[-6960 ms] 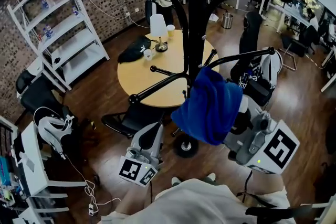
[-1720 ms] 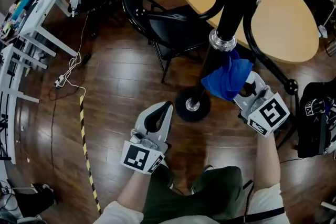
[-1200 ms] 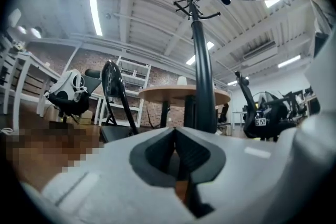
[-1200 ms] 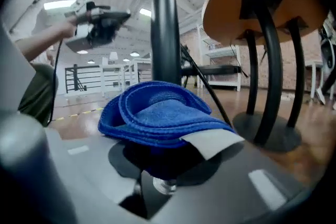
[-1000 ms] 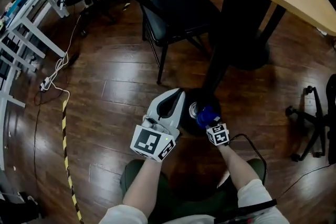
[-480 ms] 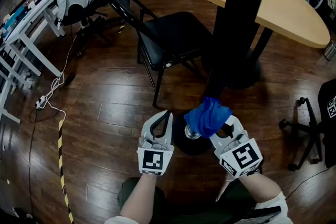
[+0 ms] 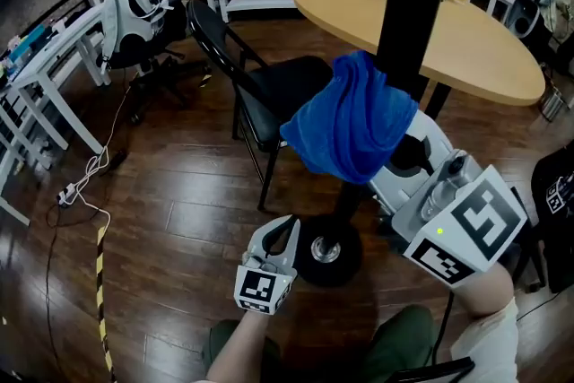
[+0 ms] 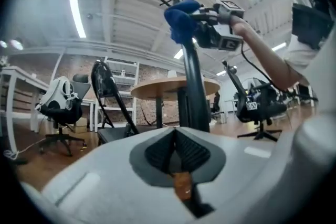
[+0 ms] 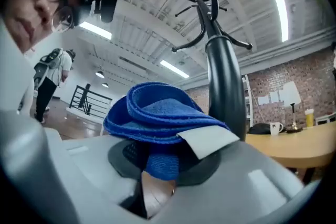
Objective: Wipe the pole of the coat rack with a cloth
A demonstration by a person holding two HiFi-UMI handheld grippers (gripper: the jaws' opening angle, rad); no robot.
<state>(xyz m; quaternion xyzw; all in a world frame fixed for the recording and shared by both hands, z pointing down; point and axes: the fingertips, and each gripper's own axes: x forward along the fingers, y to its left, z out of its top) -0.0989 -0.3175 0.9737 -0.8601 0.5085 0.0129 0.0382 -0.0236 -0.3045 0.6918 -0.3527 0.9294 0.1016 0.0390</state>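
The coat rack's black pole (image 7: 411,13) rises from a round base (image 7: 348,257) on the wood floor. My right gripper (image 7: 401,148) is shut on a blue cloth (image 7: 350,126), which bunches over its jaws and presses against the pole's left side, well above the base. In the right gripper view the cloth (image 9: 157,118) fills the jaws, with the pole (image 9: 224,86) just behind it. My left gripper (image 7: 280,239) hangs low beside the base, shut with nothing in it. The left gripper view looks up the pole (image 8: 192,86) at the cloth (image 8: 180,18).
A round wooden table (image 7: 466,49) stands right behind the pole. A black folding chair (image 7: 269,90) is to its left. Farther left are an office chair with a white pack (image 7: 134,9), white shelving (image 7: 36,85), a floor cable (image 7: 85,175) and striped tape (image 7: 100,282).
My right gripper has lifted the cloth up the pole, from near the base to well above it. The left gripper stays low by the base. The head view has tilted up.
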